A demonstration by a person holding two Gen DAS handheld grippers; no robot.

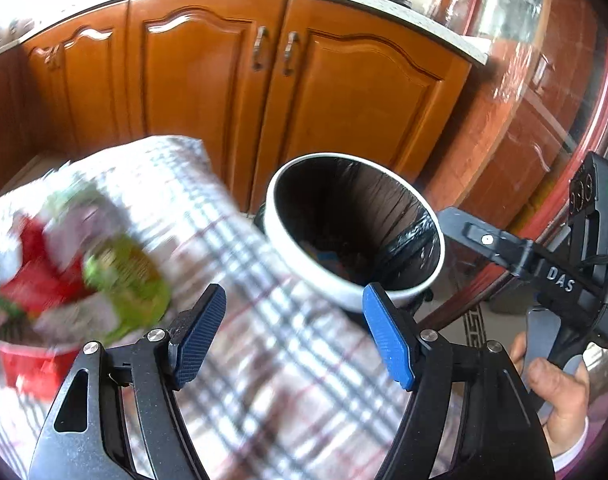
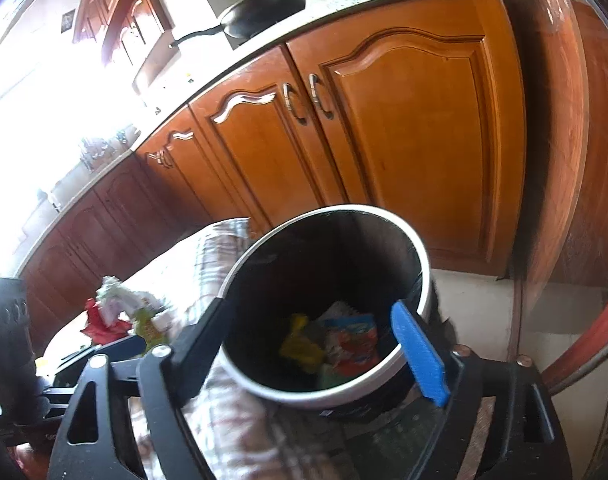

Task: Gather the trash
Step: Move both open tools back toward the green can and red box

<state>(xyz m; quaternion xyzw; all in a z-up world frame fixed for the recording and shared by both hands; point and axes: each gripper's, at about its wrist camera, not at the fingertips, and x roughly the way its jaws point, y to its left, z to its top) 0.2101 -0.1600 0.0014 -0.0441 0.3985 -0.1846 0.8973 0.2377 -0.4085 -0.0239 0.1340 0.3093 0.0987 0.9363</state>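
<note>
Both grippers are hanging over the checked cloth (image 1: 264,280) that is covering the bench, and neither is carrying anything. The left gripper (image 1: 294,336) is holding its blue-padded fingers (image 1: 387,340) spread wide apart above the cloth, with nothing between them. The right gripper (image 2: 311,344) is also gaping open, its fingers (image 2: 419,352) framing the mouth of the trash bin (image 2: 419,264) from above. The bin, white-rimmed and lined with a black bag, is sitting just past the bench edge in front of the wooden cabinets (image 2: 403,140). Inside it, colourful wrappers (image 2: 343,344) are lying at the bottom: something yellow, something red and orange, a bit of green. More trash is waiting on the cloth to the left, a blurred heap of red, white and green packaging (image 1: 76,280), near the left gripper but not touching it. In the left camera's view, the person's right hand (image 1: 559,392) is gripping the handle of the right gripper.
</note>
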